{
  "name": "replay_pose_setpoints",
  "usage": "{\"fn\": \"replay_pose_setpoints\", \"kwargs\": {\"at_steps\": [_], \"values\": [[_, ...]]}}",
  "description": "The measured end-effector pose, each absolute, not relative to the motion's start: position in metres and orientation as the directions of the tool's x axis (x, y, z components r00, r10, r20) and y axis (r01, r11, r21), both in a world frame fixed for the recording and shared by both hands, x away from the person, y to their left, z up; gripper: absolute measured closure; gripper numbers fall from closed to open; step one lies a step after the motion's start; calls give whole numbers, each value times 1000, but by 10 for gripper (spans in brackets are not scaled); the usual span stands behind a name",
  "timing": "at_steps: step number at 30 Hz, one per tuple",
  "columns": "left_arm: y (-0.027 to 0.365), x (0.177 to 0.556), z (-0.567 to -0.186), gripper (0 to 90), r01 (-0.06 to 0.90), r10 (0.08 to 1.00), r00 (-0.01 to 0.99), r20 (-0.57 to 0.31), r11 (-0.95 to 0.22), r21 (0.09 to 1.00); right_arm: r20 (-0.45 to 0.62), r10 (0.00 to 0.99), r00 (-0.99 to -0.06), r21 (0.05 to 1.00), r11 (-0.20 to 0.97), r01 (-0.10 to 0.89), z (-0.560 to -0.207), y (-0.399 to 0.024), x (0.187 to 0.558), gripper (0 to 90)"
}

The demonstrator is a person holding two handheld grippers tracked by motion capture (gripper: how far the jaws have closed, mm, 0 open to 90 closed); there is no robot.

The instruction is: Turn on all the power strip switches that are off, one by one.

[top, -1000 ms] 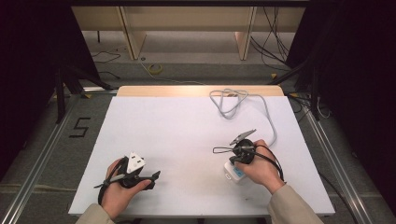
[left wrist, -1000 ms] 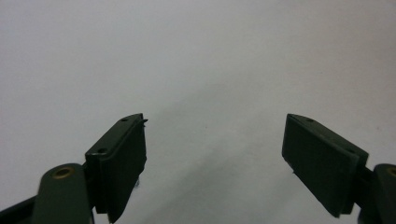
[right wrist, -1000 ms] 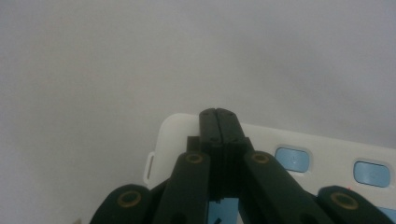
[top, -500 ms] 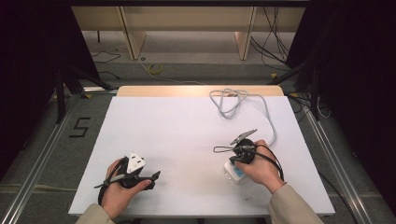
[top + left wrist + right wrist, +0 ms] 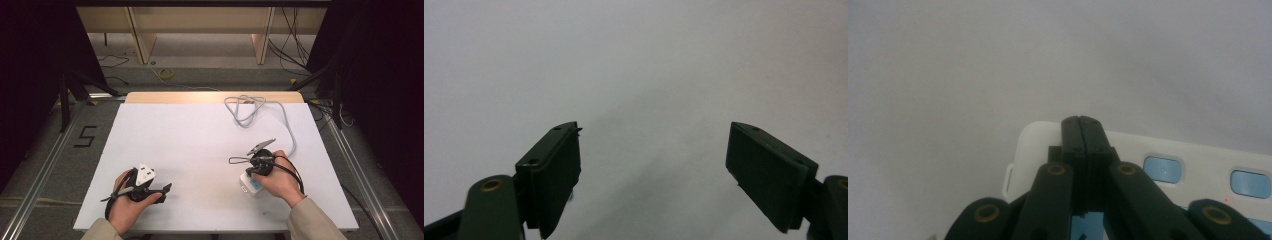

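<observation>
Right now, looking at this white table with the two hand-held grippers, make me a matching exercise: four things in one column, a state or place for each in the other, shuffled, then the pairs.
Things:
1. left gripper
2. right gripper
3. white plastic power strip with blue buttons
4. grey coiled cable

States or places:
A. jaws pressed together
B. looped at the table's far edge
C. jaws wide apart, nothing between them
D. lying under the right gripper

Pairs: 1-C, 2-A, 3-D, 4-B
</observation>
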State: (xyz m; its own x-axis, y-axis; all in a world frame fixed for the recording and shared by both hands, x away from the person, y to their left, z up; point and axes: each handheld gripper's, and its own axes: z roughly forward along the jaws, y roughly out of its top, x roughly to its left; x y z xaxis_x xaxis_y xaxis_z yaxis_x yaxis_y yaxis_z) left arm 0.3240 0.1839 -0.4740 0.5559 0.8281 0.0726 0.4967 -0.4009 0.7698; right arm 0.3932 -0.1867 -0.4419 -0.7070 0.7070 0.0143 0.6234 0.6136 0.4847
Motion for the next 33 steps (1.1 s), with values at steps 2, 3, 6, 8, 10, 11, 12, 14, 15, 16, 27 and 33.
{"fn": "replay_pose_setpoints", "kwargs": {"at_steps": [2,3,6,8,10,11,12,14,15,16,27,33], "values": [[184,324,-474,217,497,829,555,72,-400,770,19,710,-704,486,608,627,-442,-187,393,900],[184,324,-474,217,497,829,555,71,-399,770,20,709,-705,488,608,626,-442,-187,393,900],[184,324,-474,217,497,829,555,71,-399,770,19,705,-709,493,611,620,-442,-188,393,900],[184,324,-474,218,497,828,556,72,-401,770,10,698,-716,494,619,611,-442,-188,393,900],[184,324,-474,218,497,828,557,72,-401,769,7,698,-716,492,621,610,-442,-187,393,900],[184,324,-474,219,497,828,556,72,-401,770,8,697,-717,492,621,610,-442,-187,393,900],[184,324,-474,219,497,828,556,71,-400,770,7,693,-721,491,626,606,-442,-188,393,900],[184,324,-474,219,497,827,558,75,-405,767,8,696,-718,494,622,608,-441,-187,392,900],[184,324,-474,219,497,827,558,75,-405,767,3,692,-722,491,628,604,-441,-187,392,900],[184,324,-474,219,497,828,556,72,-400,770,0,691,-723,491,629,602,-440,-187,392,900],[184,324,-475,219,499,829,555,71,-400,769,-29,685,-728,531,627,570,-438,-189,390,900],[185,324,-475,219,500,828,556,73,-404,766,-24,688,-725,559,611,561,-435,-193,388,900]]}}
